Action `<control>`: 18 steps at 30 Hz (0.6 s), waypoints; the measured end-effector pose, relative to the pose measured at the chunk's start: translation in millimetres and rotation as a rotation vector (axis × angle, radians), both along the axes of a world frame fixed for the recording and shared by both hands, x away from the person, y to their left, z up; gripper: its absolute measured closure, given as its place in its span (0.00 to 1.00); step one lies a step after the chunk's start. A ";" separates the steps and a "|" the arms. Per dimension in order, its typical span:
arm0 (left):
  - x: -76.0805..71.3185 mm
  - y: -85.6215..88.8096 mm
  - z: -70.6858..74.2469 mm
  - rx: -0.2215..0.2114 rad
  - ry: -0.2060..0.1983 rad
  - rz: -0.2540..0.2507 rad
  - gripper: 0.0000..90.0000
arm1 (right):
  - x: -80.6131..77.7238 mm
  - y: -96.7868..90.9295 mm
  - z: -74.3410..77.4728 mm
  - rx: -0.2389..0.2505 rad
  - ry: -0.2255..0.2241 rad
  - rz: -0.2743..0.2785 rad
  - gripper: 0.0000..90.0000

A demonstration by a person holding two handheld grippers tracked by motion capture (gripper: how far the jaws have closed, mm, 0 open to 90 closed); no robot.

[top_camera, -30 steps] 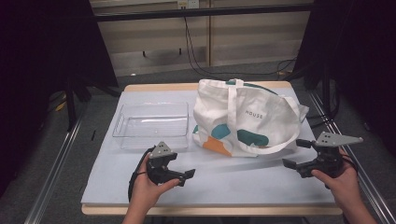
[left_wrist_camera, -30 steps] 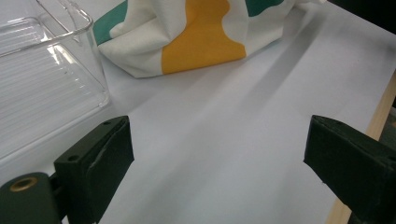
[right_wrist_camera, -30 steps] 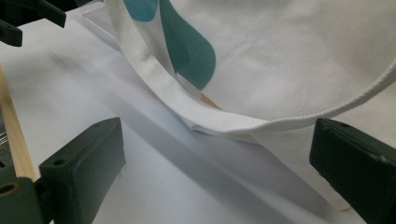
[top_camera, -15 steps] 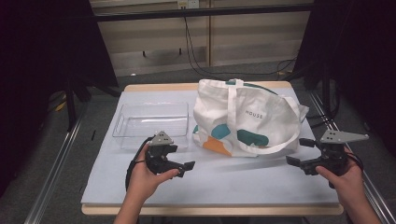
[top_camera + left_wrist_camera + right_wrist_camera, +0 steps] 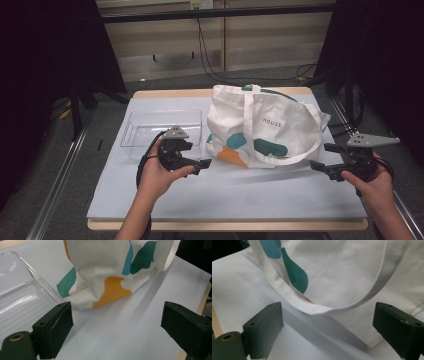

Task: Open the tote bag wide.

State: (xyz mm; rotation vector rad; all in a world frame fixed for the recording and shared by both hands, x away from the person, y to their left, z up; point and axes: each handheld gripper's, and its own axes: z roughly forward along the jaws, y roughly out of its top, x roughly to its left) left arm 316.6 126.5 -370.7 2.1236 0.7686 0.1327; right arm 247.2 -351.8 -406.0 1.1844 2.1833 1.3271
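Centrally on the pale mat (image 5: 235, 195) lies a white tote bag (image 5: 265, 127) with teal and orange patches, on its side just right of a clear tray (image 5: 150, 131), one strap looping toward the right gripper (image 5: 325, 157). That gripper hovers near the strap (image 5: 317, 308) at the table's right edge, its jaws wide with nothing pressed between them, though they have just been closing slightly. Meanwhile the left gripper (image 5: 202, 164) is held between tray and bag, near the bag's orange corner, jaws wide apart and empty.
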 end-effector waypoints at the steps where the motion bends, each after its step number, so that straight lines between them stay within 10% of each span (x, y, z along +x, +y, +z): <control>1: 2.8 -1.0 1.2 -0.001 -0.001 0.000 0.12 | 2.1 0.2 0.4 -0.004 -0.008 -0.002 0.10; 18: 47.8 -13.4 19.0 0.011 0.011 0.027 0.12 | 39.4 -11.3 13.8 0.008 -0.001 -0.061 0.13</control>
